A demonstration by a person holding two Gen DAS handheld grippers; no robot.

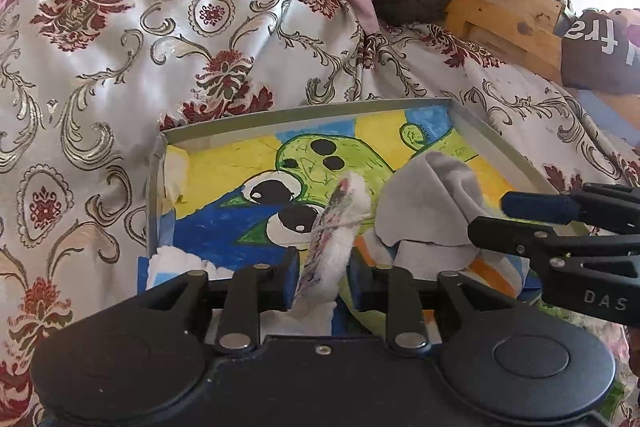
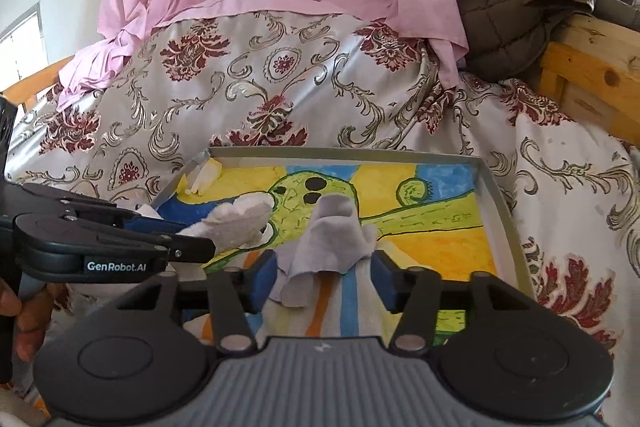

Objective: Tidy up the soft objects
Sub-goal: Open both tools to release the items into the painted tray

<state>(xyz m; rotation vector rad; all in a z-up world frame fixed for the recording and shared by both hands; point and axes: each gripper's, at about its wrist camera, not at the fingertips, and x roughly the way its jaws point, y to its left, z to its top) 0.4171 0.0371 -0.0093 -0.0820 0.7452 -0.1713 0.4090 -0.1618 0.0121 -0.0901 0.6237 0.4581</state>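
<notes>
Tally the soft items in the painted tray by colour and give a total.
White, with a patterned side: 1, sock
Grey: 1, cloth
Striped orange, blue and white: 1, cloth
Total: 3, in the tray

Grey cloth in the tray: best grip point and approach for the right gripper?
Probably the raised fold at the top of the grey cloth. It stands up in a peak off the tray floor, so pads can close on it from either side. Come from the near edge, angled down, right gripper straddling the peak; the left gripper and white sock crowd the left.
</notes>
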